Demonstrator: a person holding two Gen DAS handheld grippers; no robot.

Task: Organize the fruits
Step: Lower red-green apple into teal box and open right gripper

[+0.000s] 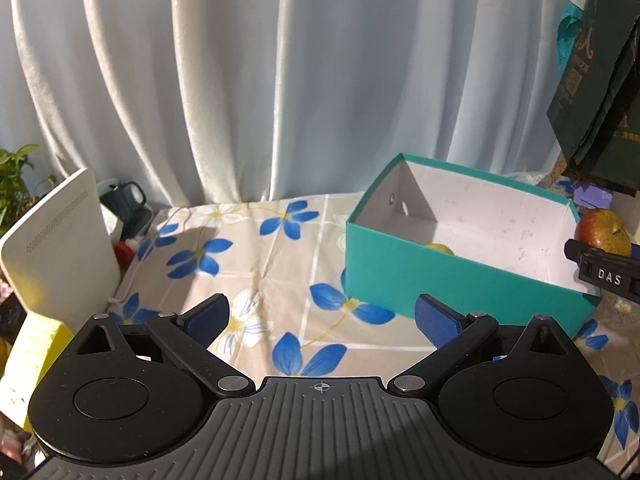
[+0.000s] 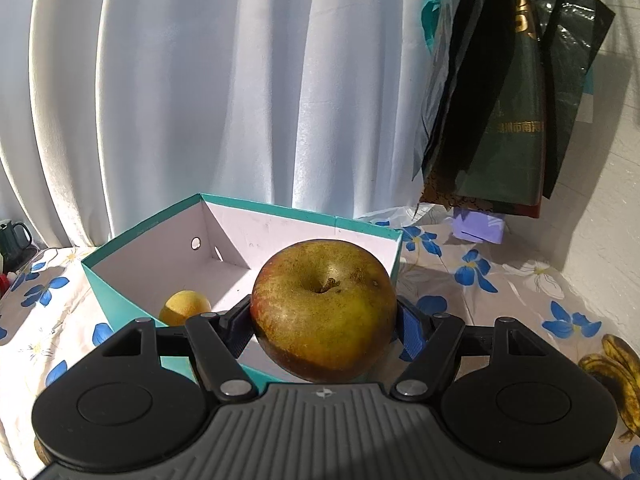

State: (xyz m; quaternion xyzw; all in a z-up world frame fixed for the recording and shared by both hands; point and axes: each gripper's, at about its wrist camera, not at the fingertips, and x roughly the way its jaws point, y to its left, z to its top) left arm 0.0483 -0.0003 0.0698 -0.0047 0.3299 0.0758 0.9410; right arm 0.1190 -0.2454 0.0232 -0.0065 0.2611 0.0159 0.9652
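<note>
Teal box (image 2: 132, 292) waits while my right tool (image 2: 324, 322) carries an apple (image 2: 324, 308) to it.
My left tool (image 1: 322, 322) is open and holds nothing above the desk (image 1: 280, 240); the right one grips the apple over the box's near wall, so releasing early could bounce it outside, or onto the yellow fruit (image 2: 185, 306) inside.

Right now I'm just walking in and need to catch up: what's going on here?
Fruit is being sorted into the teal box. The right gripper is shut on an apple and holds it at the box's near edge. A yellow fruit already lies inside. The left gripper is open and empty over the floral tablecloth. Bananas wait on the right.
</note>
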